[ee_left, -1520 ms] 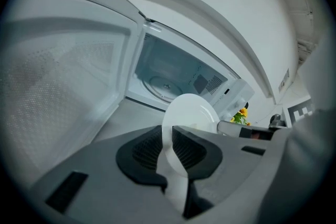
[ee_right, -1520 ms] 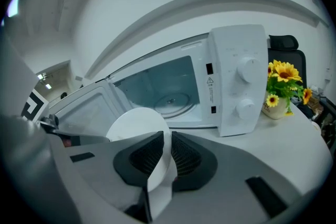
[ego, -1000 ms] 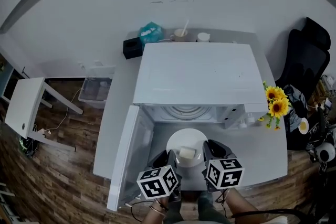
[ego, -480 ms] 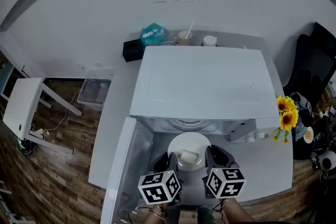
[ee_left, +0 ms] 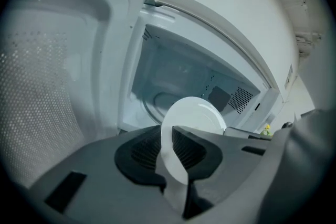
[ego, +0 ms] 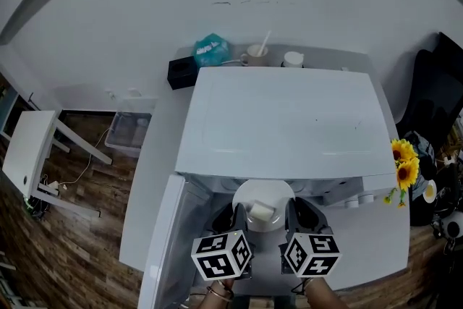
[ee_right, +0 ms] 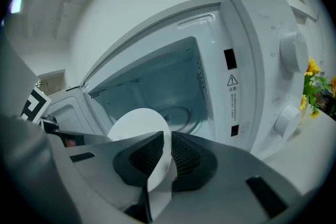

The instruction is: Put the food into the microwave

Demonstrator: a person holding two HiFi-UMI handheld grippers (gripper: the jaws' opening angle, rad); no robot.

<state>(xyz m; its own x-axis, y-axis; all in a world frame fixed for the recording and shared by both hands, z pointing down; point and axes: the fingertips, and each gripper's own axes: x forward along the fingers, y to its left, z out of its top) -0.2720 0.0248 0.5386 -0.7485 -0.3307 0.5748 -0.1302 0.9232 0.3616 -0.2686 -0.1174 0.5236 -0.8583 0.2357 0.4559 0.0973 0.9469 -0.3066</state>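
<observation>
A white plate carries a pale block of food and sits at the mouth of the white microwave. The microwave's door hangs open to the left. My left gripper is shut on the plate's left rim, and my right gripper is shut on its right rim. In the left gripper view the plate stands before the lit cavity, with the turntable behind it. In the right gripper view the plate fronts the same cavity. The food is hidden in both gripper views.
Two knobs sit on the control panel right of the cavity. Sunflowers stand at the counter's right. Behind the microwave are a teal bag, a black box, a cup with a spoon and a white jar. A white side table stands left.
Both grippers have carried the plate forward towards the microwave opening. Its far edge now lies under the microwave's front top edge.
</observation>
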